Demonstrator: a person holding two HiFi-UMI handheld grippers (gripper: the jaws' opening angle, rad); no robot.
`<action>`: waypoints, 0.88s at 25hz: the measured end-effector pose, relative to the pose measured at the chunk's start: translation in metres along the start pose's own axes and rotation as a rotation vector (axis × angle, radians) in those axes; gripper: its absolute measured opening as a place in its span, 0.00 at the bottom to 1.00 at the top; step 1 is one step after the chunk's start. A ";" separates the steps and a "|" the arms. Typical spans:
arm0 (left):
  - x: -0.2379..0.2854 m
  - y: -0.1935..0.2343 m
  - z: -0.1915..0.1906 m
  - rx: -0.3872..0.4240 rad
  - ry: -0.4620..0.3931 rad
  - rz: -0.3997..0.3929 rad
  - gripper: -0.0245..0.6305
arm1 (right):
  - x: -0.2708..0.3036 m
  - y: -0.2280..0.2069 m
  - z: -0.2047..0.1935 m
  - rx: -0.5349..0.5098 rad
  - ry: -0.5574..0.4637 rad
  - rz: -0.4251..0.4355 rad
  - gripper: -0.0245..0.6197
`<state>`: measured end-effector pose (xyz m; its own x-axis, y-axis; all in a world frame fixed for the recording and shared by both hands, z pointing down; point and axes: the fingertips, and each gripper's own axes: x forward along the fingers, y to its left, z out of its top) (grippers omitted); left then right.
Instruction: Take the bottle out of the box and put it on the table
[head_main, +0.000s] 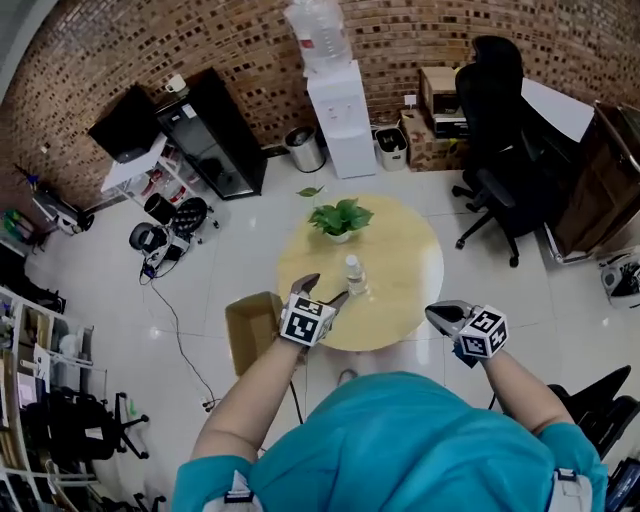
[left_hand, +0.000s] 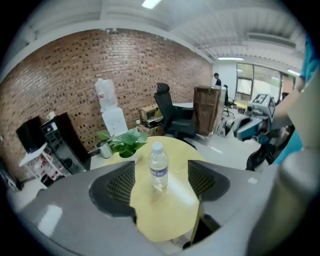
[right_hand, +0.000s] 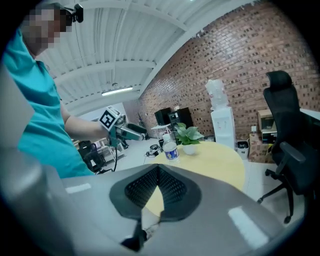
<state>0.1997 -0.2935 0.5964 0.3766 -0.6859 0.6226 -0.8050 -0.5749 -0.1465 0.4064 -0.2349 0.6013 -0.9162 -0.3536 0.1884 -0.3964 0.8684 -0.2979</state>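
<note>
A clear plastic water bottle (head_main: 354, 274) with a white cap stands upright on the round yellow table (head_main: 400, 270), near its front edge. My left gripper (head_main: 324, 290) hovers just left of it and is open. In the left gripper view the bottle (left_hand: 158, 166) shows in the gap beyond the spread pads (left_hand: 120, 186), and neither pad touches it. The brown cardboard box (head_main: 252, 330) sits open on the floor at the table's left. My right gripper (head_main: 432, 312) hangs off the table's right front edge; its jaws meet tip to tip (right_hand: 159, 168) with nothing between them.
A potted green plant (head_main: 340, 218) stands on the table behind the bottle. A water dispenser (head_main: 338, 110), two bins (head_main: 306, 148), a black cabinet (head_main: 215, 135) and a black office chair (head_main: 500, 140) line the brick wall. A cable (head_main: 180, 340) runs across the floor on the left.
</note>
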 end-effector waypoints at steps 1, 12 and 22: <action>-0.007 -0.003 -0.006 -0.043 -0.039 -0.003 0.54 | 0.004 -0.003 -0.006 0.005 -0.003 0.014 0.04; -0.063 -0.057 -0.121 -0.238 -0.241 -0.107 0.43 | 0.059 0.039 -0.050 -0.070 -0.009 0.149 0.04; -0.260 -0.012 -0.239 -0.216 -0.403 -0.196 0.39 | 0.141 0.255 -0.052 -0.049 -0.047 0.064 0.04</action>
<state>0.0019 -0.0012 0.6203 0.6435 -0.7165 0.2694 -0.7617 -0.6341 0.1329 0.1790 -0.0452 0.6006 -0.9417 -0.3118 0.1263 -0.3348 0.9054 -0.2612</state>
